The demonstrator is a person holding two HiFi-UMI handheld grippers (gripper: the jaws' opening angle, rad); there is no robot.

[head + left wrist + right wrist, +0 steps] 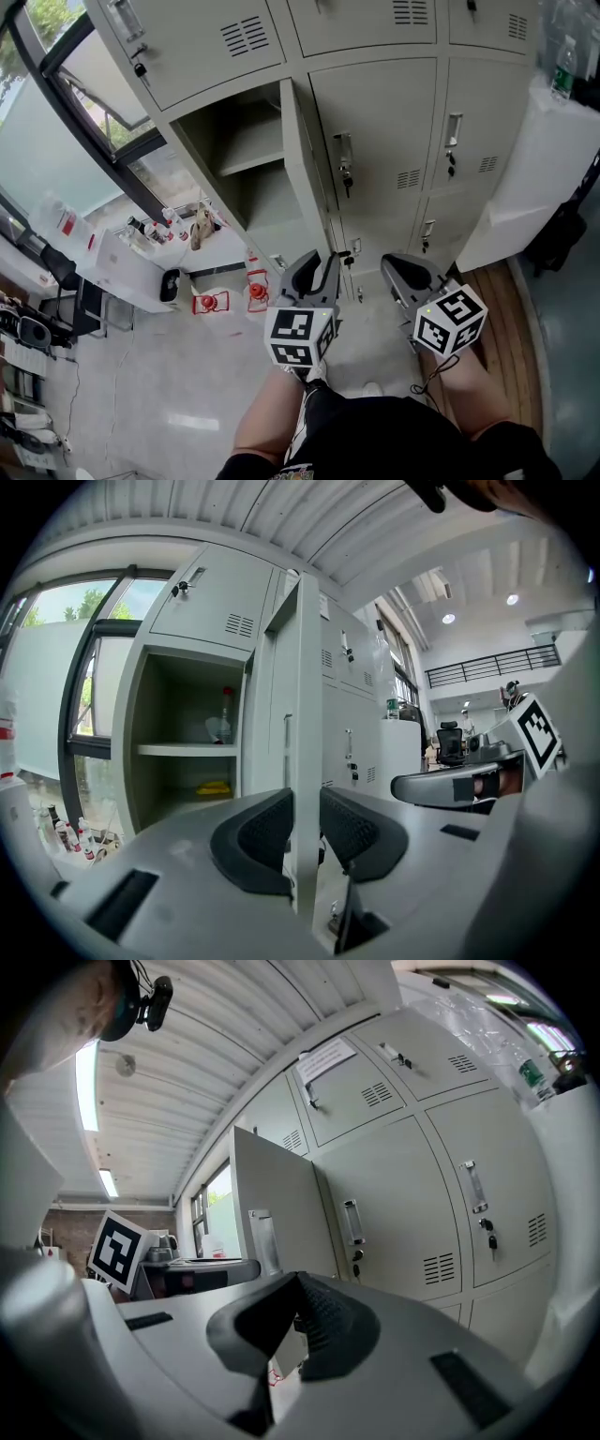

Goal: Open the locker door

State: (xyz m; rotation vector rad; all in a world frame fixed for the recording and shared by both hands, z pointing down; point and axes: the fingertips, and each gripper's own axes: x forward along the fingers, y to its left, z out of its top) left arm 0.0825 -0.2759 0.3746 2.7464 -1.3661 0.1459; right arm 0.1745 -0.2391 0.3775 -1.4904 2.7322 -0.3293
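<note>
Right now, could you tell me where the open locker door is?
In the head view the open locker door stands edge-on left of centre, between the open compartment and the closed lockers, its edge in the left gripper.

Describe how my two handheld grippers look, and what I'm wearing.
Both the left gripper and the right gripper have smooth grey moulded bodies. Their curved jaws are lined with black ribbed pads. Each carries a white cube printed with black square markers, and a thin dark cable hangs under the right one. The person wears a black garment.
</note>
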